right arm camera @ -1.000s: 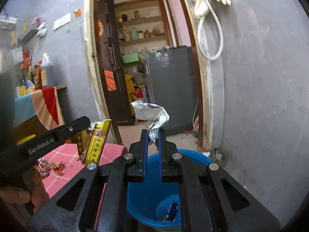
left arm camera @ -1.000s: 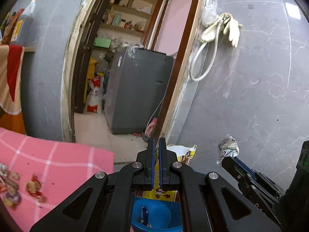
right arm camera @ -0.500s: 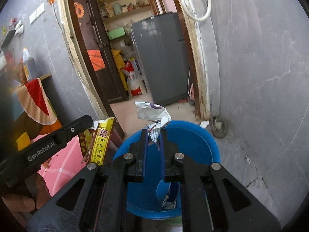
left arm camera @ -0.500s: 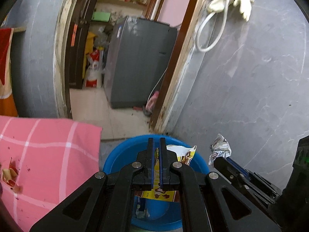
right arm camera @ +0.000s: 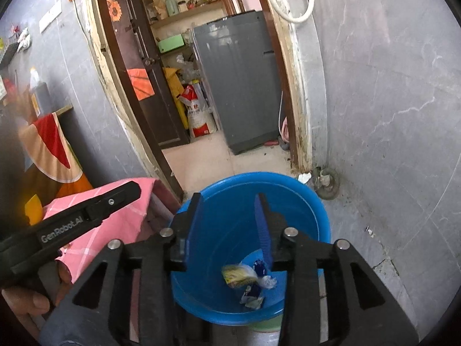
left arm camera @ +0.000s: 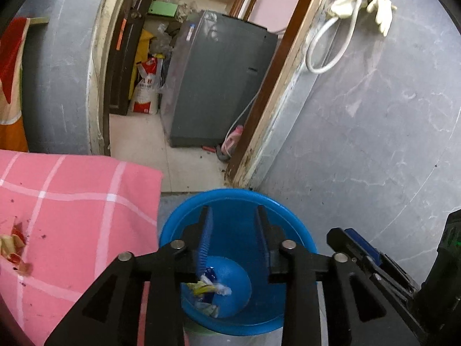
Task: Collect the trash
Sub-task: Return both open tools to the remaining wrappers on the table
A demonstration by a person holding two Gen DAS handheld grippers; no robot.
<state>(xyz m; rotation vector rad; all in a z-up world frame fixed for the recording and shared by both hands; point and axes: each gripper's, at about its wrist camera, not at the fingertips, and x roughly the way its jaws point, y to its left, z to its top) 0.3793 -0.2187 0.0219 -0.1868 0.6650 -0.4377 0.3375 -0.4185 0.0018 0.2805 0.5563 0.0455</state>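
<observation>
A blue plastic tub (left arm camera: 288, 213) (right arm camera: 317, 201) stands on the floor below both grippers. Crumpled wrappers (left arm camera: 209, 288) (right arm camera: 245, 279), yellow, silver and blue, lie in its bottom. My left gripper (left arm camera: 234, 216) hangs over the tub, its jaws opening with nothing between them. My right gripper (right arm camera: 227, 204) also hangs over the tub, jaws opening and empty. In the right wrist view the left gripper's black body (right arm camera: 72, 225) shows at the left, held by a hand (right arm camera: 26, 302). In the left wrist view the right gripper (left arm camera: 371, 259) shows at the lower right.
A pink checked cloth (left arm camera: 72, 216) (right arm camera: 115, 216) covers a surface left of the tub, with wrapper scraps (left arm camera: 13, 248) on it. A grey wall (left arm camera: 374, 144) rises on the right. Beyond the doorway stands a grey appliance (left arm camera: 219, 80). A floor drain (right arm camera: 325, 184) lies behind the tub.
Both grippers came down over the tub and opened. The yellow wrapper left the left gripper and the silver wrapper left the right one; both now lie in the tub.
</observation>
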